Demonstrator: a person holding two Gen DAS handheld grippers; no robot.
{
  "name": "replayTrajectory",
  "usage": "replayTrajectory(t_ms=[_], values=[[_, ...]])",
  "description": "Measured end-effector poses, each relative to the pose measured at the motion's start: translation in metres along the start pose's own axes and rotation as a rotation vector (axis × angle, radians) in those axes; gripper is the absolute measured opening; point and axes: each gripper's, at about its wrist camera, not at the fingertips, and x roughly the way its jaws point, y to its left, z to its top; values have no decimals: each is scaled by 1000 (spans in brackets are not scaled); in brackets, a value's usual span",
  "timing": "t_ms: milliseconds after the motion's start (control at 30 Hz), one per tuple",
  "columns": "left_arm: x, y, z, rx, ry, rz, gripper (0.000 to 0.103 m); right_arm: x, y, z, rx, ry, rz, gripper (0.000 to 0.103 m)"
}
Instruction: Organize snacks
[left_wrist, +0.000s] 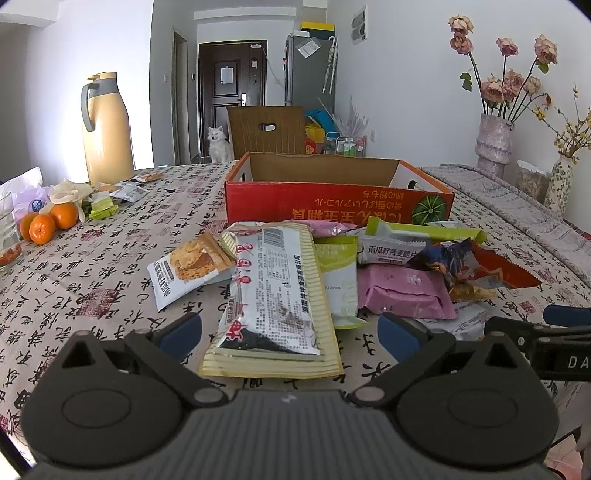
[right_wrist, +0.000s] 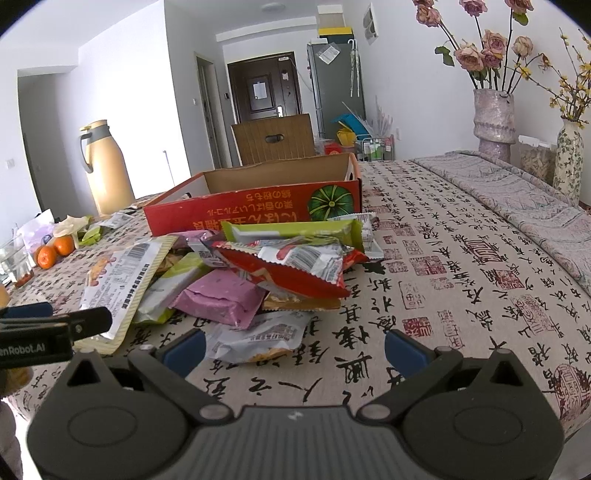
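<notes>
Two grippers sit low over the tablecloth (right_wrist: 461, 258), and I have both spread wide with nothing between the fingers. My left gripper (left_wrist: 290, 334) straddles the near end of a long white packet (left_wrist: 269, 291) that lies on a cream striped packet (left_wrist: 325, 295); its blue pads are apart from both wrappers. My right gripper (right_wrist: 293, 350) hovers beside a grey-white packet (right_wrist: 258, 336) at the near edge of the heap, its left pad just beside the wrapper, its right pad over bare cloth.

Just beyond, the snack pile (right_wrist: 258, 266) spreads out: a pink packet (left_wrist: 404, 291), a biscuit packet (left_wrist: 188, 267) off to the left, a red packet with a toothed edge (right_wrist: 295, 273) on top, and a long green packet (right_wrist: 295, 229) at the back, touching the box.

Behind the pile stands the red cardboard box (left_wrist: 332, 201), open at the top; I cannot see its floor. Farther left lie oranges (left_wrist: 48, 223) and a cream thermos jug (left_wrist: 107, 129). On the far right stand vases of dried roses (left_wrist: 495, 140), and a white dog (left_wrist: 219, 144) sits near the dark door.
</notes>
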Motion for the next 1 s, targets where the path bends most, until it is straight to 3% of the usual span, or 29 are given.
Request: replayTrajectory(t_ms=[1000], values=[[-2, 0, -1, -1, -3, -2, 103, 0, 0, 0, 1, 0, 1, 103]])
